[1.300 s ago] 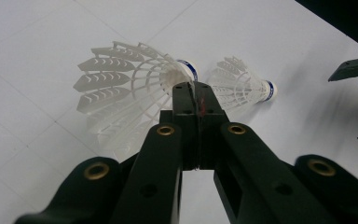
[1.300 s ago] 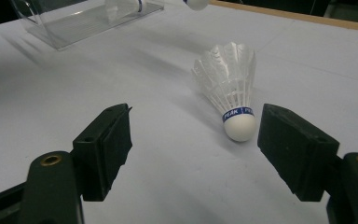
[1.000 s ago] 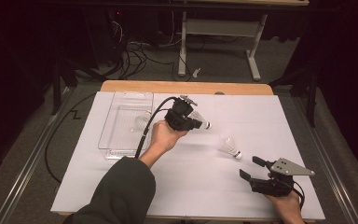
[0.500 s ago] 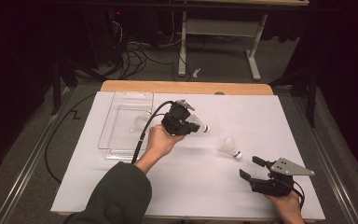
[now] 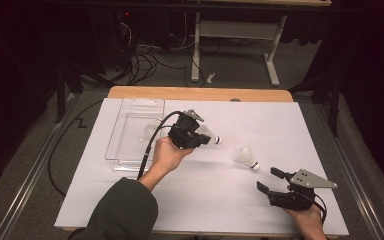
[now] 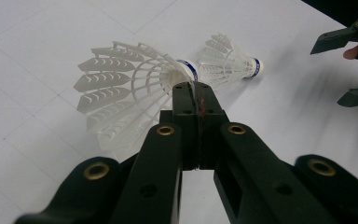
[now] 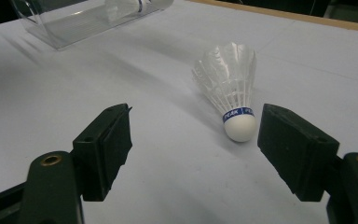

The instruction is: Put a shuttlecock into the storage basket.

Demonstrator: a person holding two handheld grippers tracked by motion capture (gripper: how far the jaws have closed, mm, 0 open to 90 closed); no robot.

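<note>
The shuttlecock (image 7: 230, 83) lying on the table has a blue band just above its white round tip. White letters on that band spell "PEAK". No other words can be read.

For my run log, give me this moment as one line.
left gripper: shut on held shuttlecock | right gripper: open, facing loose shuttlecock on table | clear tray: left of the left gripper
</note>
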